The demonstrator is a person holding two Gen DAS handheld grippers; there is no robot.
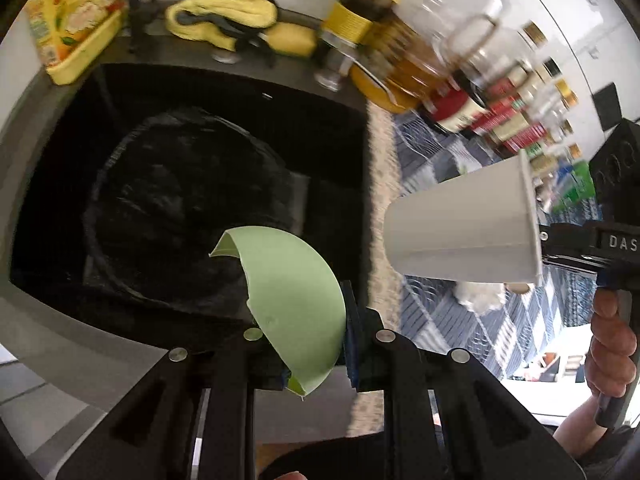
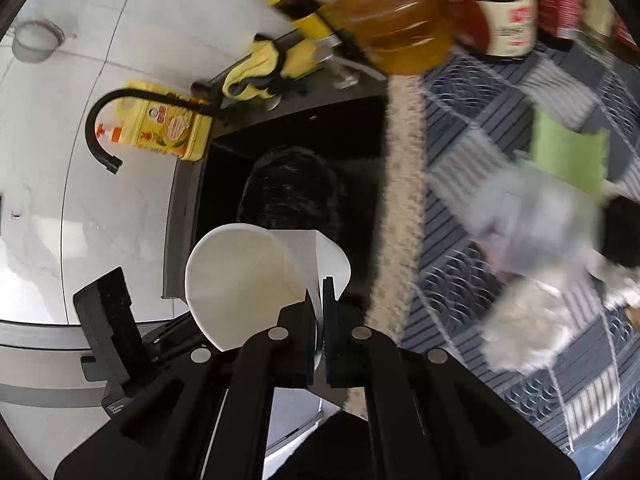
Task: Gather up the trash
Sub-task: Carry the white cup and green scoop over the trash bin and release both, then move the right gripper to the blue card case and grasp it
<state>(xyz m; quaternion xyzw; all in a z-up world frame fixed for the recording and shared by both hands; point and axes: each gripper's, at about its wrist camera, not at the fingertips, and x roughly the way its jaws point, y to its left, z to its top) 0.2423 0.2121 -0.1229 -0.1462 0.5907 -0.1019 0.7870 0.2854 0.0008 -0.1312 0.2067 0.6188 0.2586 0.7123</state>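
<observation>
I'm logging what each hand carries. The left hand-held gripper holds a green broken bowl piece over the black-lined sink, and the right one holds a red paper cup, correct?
Not quite: the paper cup in the right hand-held gripper is white, as both wrist views show. The left hand-held gripper does hold the green broken bowl piece over the black-lined sink.

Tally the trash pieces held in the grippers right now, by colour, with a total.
Green: 1, the broken green bowl piece in the left gripper
White: 1, the white paper cup in the right gripper
Total: 2
</observation>
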